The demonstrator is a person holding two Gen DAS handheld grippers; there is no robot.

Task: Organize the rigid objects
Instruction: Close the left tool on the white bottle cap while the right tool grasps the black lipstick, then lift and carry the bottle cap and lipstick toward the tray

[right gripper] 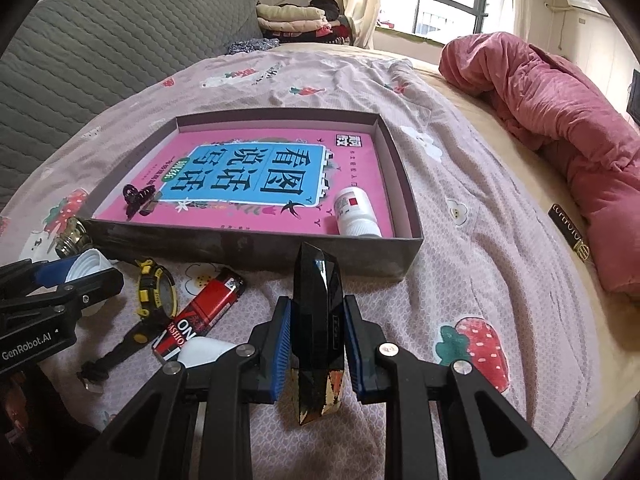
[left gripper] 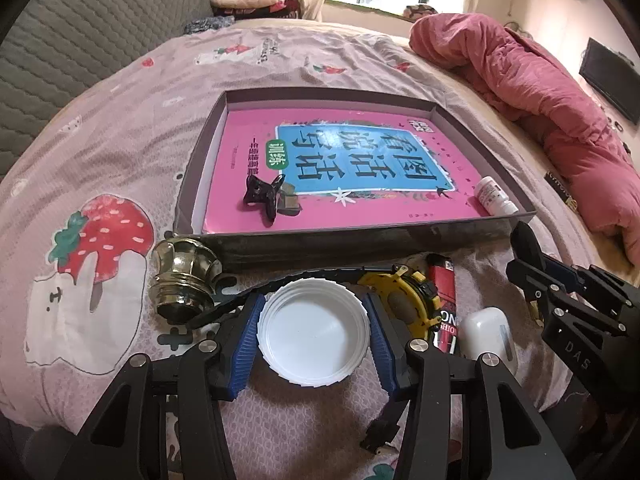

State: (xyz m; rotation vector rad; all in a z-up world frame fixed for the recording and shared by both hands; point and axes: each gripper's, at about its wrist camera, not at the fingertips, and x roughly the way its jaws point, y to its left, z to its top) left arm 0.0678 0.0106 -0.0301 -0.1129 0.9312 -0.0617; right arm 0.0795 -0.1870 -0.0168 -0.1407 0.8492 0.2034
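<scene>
One white lid (left gripper: 313,335) is clamped between the pads of the left hand-held gripper (left gripper: 314,338) on the bed (left gripper: 120,128); one black faceted bottle (right gripper: 317,320) is gripped by the right hand-held gripper (right gripper: 316,344). In the one grey box (left gripper: 360,236) are seen one pink book (left gripper: 340,152), one hair clip (left gripper: 262,196) and one white bottle (left gripper: 494,196). Beside it lie one watch (left gripper: 400,296), one lighter (left gripper: 445,300) and one brass knob (left gripper: 184,276).
</scene>
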